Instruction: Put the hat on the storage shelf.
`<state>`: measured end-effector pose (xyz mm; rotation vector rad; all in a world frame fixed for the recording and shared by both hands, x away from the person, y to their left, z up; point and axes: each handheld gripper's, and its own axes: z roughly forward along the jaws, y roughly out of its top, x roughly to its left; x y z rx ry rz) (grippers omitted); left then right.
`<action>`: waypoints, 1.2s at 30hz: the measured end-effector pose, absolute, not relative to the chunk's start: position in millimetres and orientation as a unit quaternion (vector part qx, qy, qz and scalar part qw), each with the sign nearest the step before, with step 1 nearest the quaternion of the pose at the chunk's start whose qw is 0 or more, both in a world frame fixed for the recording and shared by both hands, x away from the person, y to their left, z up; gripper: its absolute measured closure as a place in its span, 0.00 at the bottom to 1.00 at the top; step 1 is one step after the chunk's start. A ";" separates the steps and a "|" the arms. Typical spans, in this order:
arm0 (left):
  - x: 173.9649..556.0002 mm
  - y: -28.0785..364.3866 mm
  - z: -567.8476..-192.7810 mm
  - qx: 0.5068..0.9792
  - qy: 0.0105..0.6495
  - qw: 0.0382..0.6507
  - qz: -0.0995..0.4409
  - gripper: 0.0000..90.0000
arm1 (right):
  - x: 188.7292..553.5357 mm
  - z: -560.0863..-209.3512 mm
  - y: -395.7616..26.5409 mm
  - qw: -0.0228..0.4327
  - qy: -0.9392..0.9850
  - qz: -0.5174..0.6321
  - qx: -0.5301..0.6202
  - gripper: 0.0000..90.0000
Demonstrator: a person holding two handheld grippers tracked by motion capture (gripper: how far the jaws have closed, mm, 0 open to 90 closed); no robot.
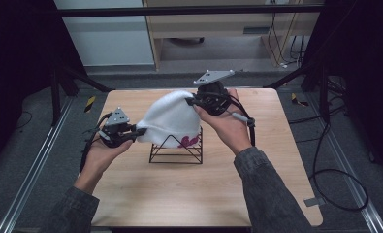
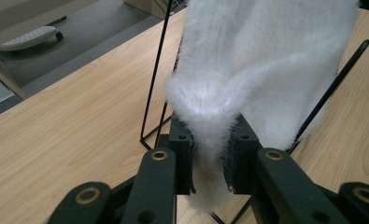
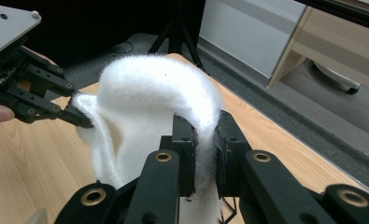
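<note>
With my left gripper (image 1: 139, 132) and right gripper (image 1: 193, 102) each clamped on the rim of the white fuzzy hat (image 1: 172, 116), I hold it stretched over the black wire stand (image 1: 175, 151), seemingly half-seated, with lowering and release left.

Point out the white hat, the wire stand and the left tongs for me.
Hat (image 1: 167, 119), high view, on its fuzzy crown.
Stand (image 1: 177, 154), high view, on its black wire base under the hat.
Left tongs (image 2: 210, 154), left gripper view, midway between the tips, shut on the hat's edge.
</note>
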<state>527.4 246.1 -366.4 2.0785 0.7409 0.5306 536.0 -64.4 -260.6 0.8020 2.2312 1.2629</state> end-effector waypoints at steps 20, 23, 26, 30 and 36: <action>519.4 247.4 -384.6 0.837 0.293 0.418 0.198 0.84 | 525.1 -274.0 -64.2 0.209 0.823 0.446 0.283 0.90; 518.8 247.4 -387.3 0.837 0.294 0.418 0.196 0.84 | 524.8 -278.2 -64.4 0.207 0.825 0.442 0.283 0.90; 518.3 247.5 -390.5 0.838 0.294 0.417 0.194 0.84 | 524.6 -281.3 -64.7 0.204 0.826 0.442 0.285 0.90; 517.9 247.6 -396.6 0.838 0.297 0.417 0.188 0.84 | 524.3 -285.2 -64.6 0.199 0.828 0.440 0.286 0.90; 517.0 247.5 -404.4 0.840 0.298 0.414 0.185 0.84 | 524.3 -291.6 -61.9 0.194 0.832 0.435 0.285 0.90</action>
